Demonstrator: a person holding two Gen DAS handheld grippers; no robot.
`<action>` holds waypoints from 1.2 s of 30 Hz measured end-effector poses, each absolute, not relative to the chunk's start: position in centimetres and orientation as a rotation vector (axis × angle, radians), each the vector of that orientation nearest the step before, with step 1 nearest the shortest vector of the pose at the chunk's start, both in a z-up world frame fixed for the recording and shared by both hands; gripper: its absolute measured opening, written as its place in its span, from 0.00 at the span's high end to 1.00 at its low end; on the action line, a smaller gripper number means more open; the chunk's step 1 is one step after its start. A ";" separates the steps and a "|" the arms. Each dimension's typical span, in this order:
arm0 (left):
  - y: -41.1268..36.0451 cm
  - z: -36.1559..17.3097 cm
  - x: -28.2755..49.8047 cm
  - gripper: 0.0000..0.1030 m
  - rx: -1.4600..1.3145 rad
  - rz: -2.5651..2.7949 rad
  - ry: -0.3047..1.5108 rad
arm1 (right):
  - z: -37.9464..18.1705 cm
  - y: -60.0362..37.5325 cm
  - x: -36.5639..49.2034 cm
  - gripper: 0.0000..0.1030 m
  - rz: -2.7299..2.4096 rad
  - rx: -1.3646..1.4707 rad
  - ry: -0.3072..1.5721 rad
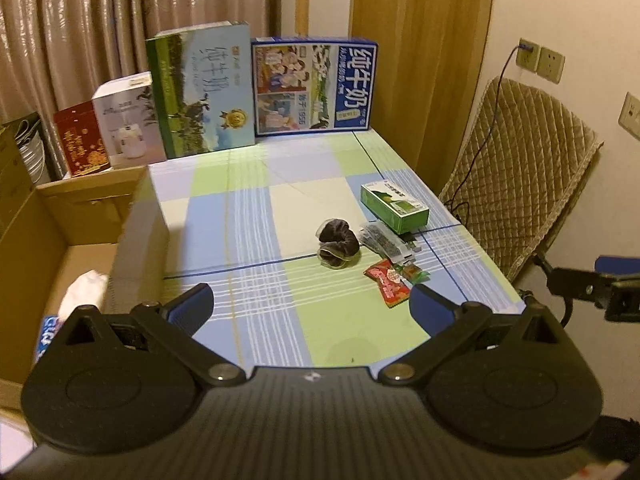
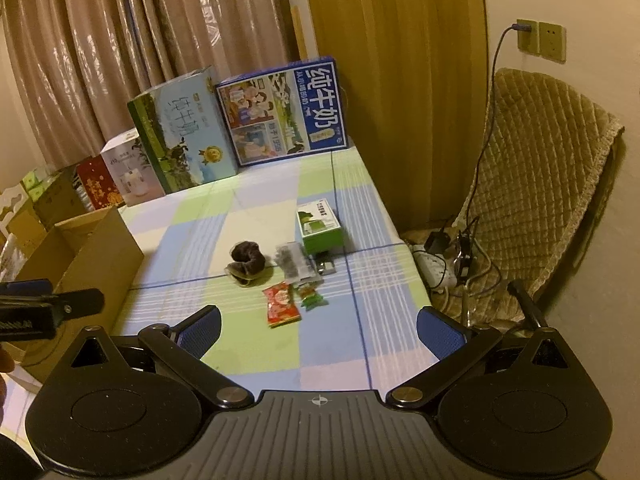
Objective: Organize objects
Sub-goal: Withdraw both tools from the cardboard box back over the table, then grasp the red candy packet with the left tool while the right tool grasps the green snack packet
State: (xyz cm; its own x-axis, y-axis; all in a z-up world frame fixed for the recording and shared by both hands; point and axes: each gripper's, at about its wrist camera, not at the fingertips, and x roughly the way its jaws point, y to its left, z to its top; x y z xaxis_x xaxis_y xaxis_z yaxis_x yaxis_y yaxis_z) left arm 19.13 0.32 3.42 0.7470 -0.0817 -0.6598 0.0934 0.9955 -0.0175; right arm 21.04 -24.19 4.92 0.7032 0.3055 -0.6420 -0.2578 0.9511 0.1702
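On the checked tablecloth lie a green box, a dark brown scrunchie, a grey clear packet, a red snack packet and a small green packet. They also show in the right wrist view: box, scrunchie, grey packet, red packet, green packet. My left gripper is open and empty, short of the items. My right gripper is open and empty, just short of the red packet.
An open cardboard box stands left of the table, holding something white. Milk cartons and other boxes line the far edge. A padded chair and cables are at the right.
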 end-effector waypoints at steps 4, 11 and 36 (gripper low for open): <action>-0.7 1.7 21.2 0.01 0.024 -0.099 0.735 | 4.0 -24.1 23.0 0.02 0.329 0.033 0.739; -2.3 -1.7 24.5 0.01 0.003 -0.108 0.779 | 1.1 -23.9 26.7 0.03 0.348 -0.024 0.775; -8.4 -11.5 34.2 0.38 -0.003 -0.201 0.873 | -7.5 -24.4 34.2 0.40 0.367 -0.074 0.859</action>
